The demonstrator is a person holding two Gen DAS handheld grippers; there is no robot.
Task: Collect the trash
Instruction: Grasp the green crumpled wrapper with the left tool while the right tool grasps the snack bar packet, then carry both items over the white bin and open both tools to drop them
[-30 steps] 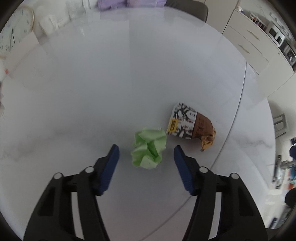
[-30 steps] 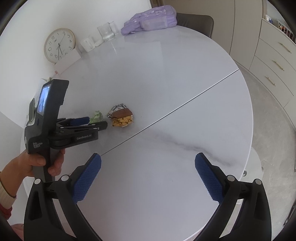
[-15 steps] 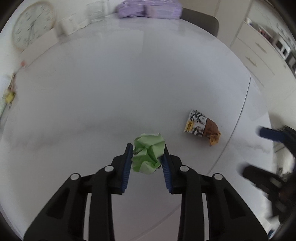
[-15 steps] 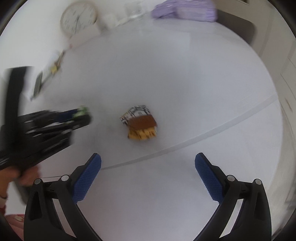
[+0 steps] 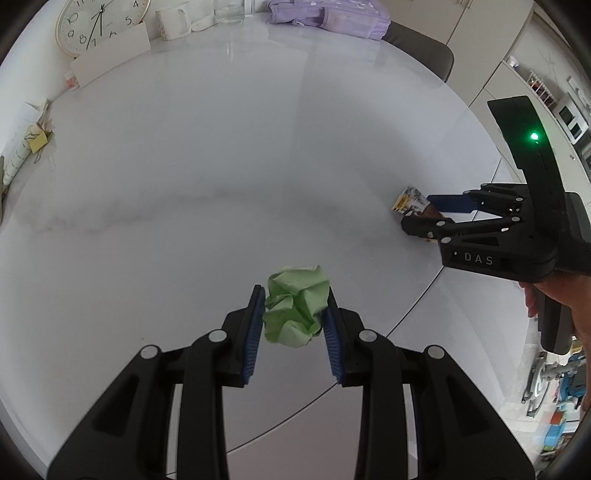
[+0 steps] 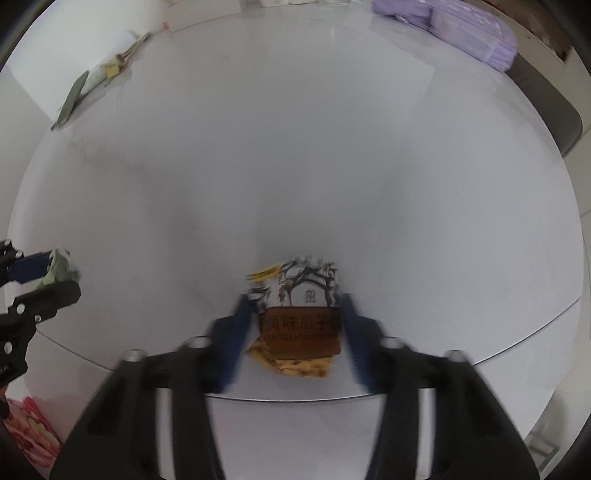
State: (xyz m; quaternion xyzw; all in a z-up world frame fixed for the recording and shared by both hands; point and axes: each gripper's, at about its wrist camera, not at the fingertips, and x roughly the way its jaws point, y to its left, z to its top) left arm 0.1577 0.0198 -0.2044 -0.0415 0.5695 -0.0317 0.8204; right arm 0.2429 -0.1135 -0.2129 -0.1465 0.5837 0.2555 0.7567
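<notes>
Since a second ago, the left gripper [image 5: 293,314] squeezed the green paper ball [image 5: 296,306] low in the middle, while the right gripper [image 6: 295,325] has just been closing around the snack wrapper [image 6: 295,314]; pinch its middle firmly before lifting.

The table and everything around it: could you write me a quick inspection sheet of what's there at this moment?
Surface: round white marble table, seam across it.
Job's things: green paper wad; snack wrapper.
Clutter: clock, glass, purple bag.
Grippers: left gripper shut on the wad; right gripper has just been closing, wrapper between its pads, contact unclear through blur.
Cables: nothing seen.
Surroundings: chair, cabinets.
</notes>
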